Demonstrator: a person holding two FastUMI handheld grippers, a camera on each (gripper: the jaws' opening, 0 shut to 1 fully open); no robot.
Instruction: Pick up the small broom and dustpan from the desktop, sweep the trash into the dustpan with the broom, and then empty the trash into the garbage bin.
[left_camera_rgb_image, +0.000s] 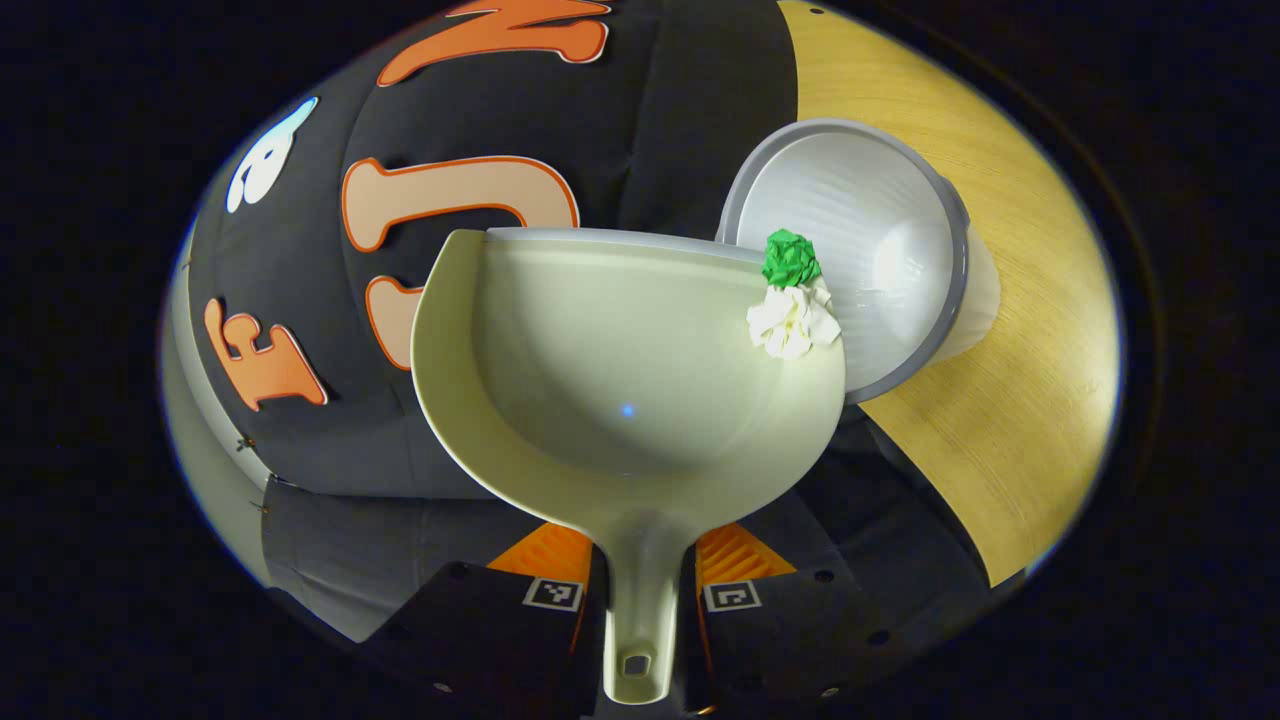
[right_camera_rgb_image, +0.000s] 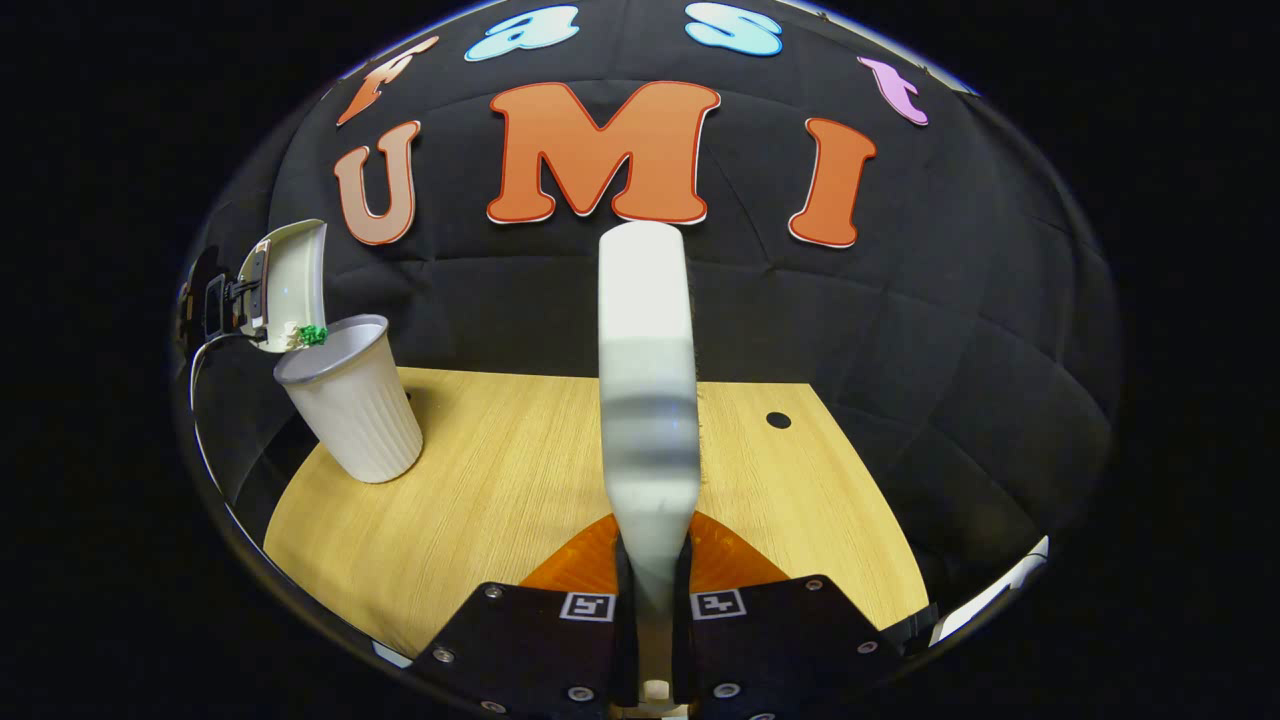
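My left gripper (left_camera_rgb_image: 640, 600) is shut on the handle of a pale green dustpan (left_camera_rgb_image: 620, 370). The pan is tilted sideways over the white garbage bin (left_camera_rgb_image: 880, 250). A green paper ball (left_camera_rgb_image: 790, 258) and a white paper ball (left_camera_rgb_image: 792, 320) lie at the pan's lip by the bin's grey rim. My right gripper (right_camera_rgb_image: 652, 610) is shut on the handle of the small white broom (right_camera_rgb_image: 645, 380), held upright above the wooden desktop (right_camera_rgb_image: 500, 480). In the right gripper view the dustpan (right_camera_rgb_image: 290, 275) and the green ball (right_camera_rgb_image: 312, 335) hang over the bin (right_camera_rgb_image: 350, 410) at the far left.
The bin stands near the desktop's left rear corner in the right gripper view. A small dark hole (right_camera_rgb_image: 778, 420) sits in the desktop at the back right. The black booth wall closes the rear and sides.
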